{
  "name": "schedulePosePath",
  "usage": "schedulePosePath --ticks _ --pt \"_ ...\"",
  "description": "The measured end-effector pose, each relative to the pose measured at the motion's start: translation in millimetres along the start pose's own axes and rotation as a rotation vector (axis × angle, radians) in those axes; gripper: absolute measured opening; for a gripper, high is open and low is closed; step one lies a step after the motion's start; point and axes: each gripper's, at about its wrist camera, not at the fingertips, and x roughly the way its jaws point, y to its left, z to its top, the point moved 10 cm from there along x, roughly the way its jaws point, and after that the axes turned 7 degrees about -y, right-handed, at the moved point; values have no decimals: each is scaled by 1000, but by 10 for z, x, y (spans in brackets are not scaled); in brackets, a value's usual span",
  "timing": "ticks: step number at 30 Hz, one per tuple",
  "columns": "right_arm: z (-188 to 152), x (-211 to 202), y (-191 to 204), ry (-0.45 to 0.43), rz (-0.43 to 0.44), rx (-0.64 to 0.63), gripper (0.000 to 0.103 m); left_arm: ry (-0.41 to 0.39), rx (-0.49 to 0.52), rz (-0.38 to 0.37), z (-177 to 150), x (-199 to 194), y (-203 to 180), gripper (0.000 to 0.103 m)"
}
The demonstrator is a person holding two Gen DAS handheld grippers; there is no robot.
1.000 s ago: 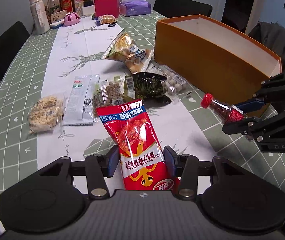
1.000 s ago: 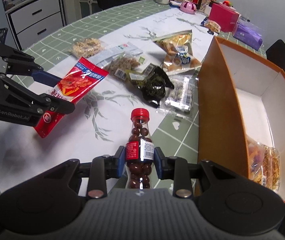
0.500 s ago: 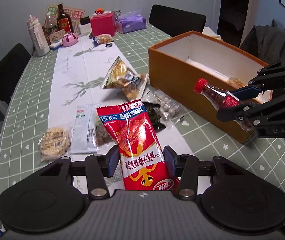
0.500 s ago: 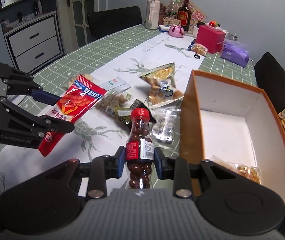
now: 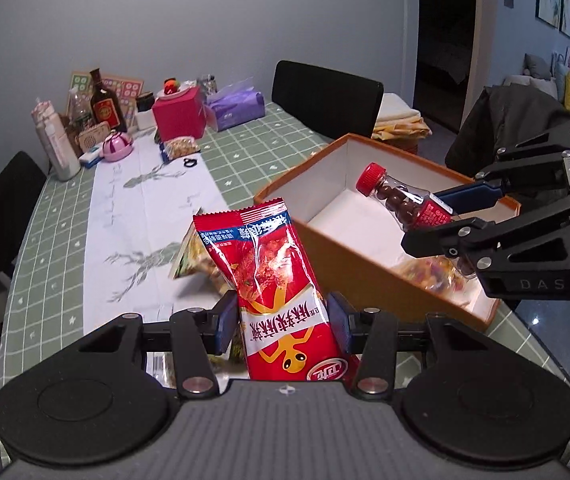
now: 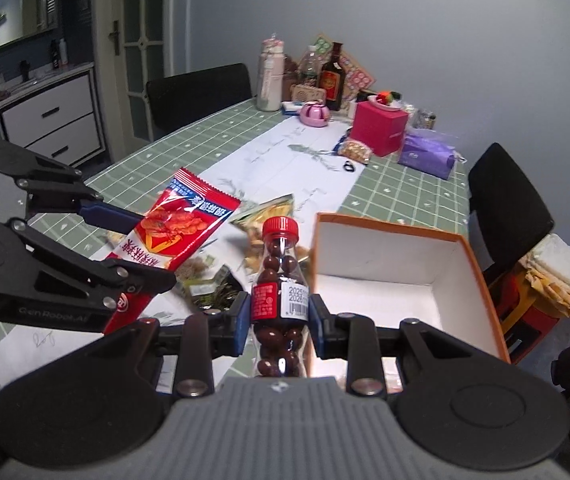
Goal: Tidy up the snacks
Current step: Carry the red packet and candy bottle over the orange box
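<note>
Red snack bag (image 5: pixel 281 292) hanging pinched in left gripper (image 5: pixel 283 318) beside orange box (image 5: pixel 337 256); right gripper (image 6: pixel 280 316) clamping candy bottle (image 6: pixel 281 280), seemingly over box rim. Risking bag slipping sideways.

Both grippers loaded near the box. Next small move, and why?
Probably lower the right gripper a little and release its bottle of chocolate candies into the orange box. In the left wrist view the bottle hangs over the open interior, so it seems nearer a drop than the red snack packet, which the left gripper holds beside the box's near wall.
</note>
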Motion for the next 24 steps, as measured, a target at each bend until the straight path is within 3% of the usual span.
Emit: schedulePosePath --ticks 18,24 --pt "-129 46 -1069 33 -148 128 29 -44 66 -69 560 552 -609 55" --pt "-231 195 -1347 65 -174 159 29 -66 39 -109 723 762 -766 55"
